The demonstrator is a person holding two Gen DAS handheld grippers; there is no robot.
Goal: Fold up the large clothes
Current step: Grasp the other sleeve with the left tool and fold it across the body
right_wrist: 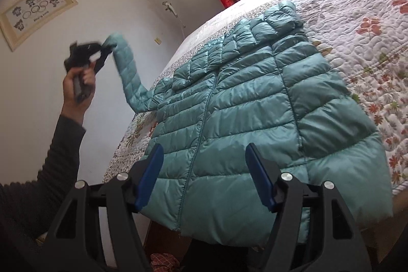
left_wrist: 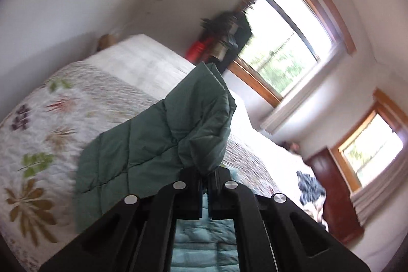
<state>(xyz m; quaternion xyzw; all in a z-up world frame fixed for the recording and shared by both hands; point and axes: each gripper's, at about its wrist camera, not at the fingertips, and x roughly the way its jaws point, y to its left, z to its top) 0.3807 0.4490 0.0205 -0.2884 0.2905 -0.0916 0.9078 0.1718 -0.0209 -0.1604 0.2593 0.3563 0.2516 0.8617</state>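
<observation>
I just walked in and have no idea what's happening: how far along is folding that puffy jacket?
Early. Done: the teal jacket lies spread flat, zipped, on the quilted bed. In hand: the left gripper is shut on one sleeve, lifted off the bed. Left: no fold shows yet, and the right gripper hangs open above the hem.

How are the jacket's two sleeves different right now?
The left sleeve is lifted off the bed, its cuff pinched in the left gripper. The right sleeve lies flat along the jacket, untouched; the right gripper hovers, jaws open. Both are teal and quilted.
</observation>
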